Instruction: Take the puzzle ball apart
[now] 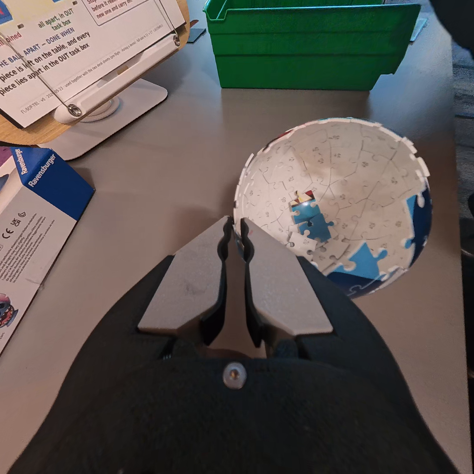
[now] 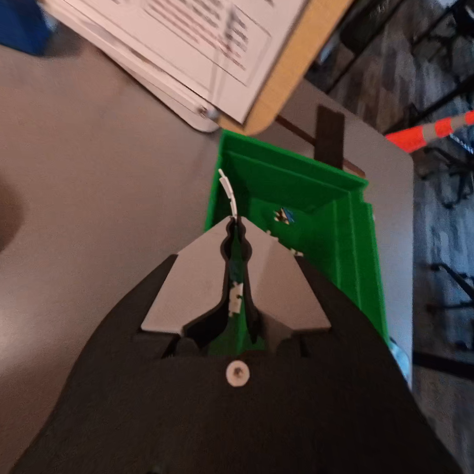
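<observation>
Grey table [image 1: 179, 179]: green bin [image 2: 320, 243], puzzle box [image 1: 46, 200], document stand [image 1: 89, 77] nearby.

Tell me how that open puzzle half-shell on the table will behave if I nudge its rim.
The puzzle half-shell rests on its rounded outside, so it will likely rock or roll. It looks like a thin wall of interlocked pieces with a jagged rim, so pushing may pop pieces loose. Several loose pieces lie inside and would probably slide. It seems light.
</observation>
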Motion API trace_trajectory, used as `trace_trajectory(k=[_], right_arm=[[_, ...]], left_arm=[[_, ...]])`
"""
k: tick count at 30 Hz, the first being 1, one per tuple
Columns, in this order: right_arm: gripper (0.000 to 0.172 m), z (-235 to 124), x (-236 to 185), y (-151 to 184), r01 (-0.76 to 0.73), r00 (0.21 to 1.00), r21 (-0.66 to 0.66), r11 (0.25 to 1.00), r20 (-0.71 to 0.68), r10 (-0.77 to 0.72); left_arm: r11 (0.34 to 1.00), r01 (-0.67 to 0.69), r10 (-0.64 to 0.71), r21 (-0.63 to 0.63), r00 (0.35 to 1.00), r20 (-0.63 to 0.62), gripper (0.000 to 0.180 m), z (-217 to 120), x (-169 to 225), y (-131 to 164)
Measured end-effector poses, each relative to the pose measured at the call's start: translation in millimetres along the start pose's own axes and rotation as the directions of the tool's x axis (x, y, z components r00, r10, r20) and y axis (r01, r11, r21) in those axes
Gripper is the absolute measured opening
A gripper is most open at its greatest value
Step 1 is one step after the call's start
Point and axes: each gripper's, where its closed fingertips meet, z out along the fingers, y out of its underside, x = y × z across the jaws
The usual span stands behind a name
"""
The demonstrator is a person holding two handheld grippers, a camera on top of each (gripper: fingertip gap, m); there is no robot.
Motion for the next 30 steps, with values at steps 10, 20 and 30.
trace_trajectory(k=[10,20,30], right_arm=[[0.021,-5,-42,9,0.068,0.996,0.027,0.997,-0.054,-0.067],[0.048,-76,-219,-49,-0.134,0.799,0.301,0.944,0.596,-0.077],[0.07,-33,-283,-60,-0.193,0.688,0.241,0.951,0.724,-0.044]], left_arm=[[1.0,0.016,-0.016,0.016,1.0,0.015,0.003,1,-3,-2],[0.998,0.055,-0.056,0.013,0.996,0.071,0.002,0,-13,-1],[0.989,0.091,-0.124,0.114,0.935,0.333,0.006,-28,-32,4]])
